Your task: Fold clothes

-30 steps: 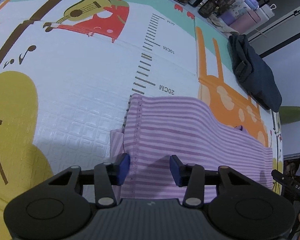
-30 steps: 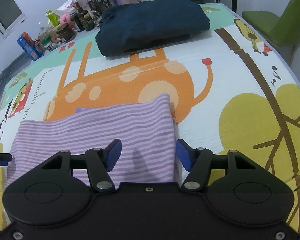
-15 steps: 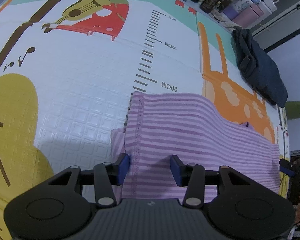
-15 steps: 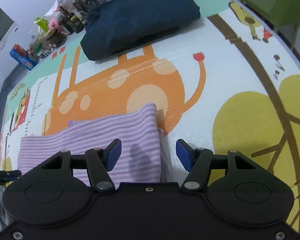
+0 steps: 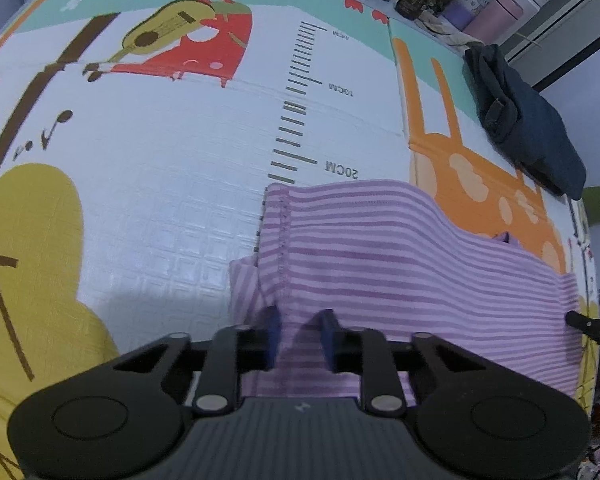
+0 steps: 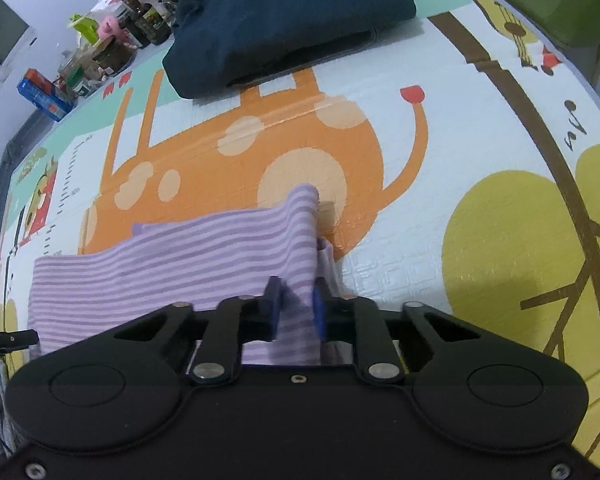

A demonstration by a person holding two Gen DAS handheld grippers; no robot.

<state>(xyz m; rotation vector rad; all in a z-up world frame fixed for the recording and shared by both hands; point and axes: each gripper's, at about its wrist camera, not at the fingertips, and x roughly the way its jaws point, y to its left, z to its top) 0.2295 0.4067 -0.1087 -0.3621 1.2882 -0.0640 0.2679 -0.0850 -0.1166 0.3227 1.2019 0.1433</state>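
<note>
We have the striped cloth [image 5: 400, 264] lying on the mat [image 5: 160, 200] as a long, already doubled band, its stitched hem at 12 o'clock from our left gripper [image 5: 299, 334]. Both tongs have just been closing, each with cloth between its pads: the left gripper pinches the near edge beside the hem, and our right gripper [image 6: 296, 304] clamps the opposite end, where the fabric bunches upward. A dark garment [image 6: 288, 20] sits folded at 12 o'clock, seemingly finished. We judge this piece part folded: both ends are gripped, and the lift and fold-over remain, then any smoothing.
</note>
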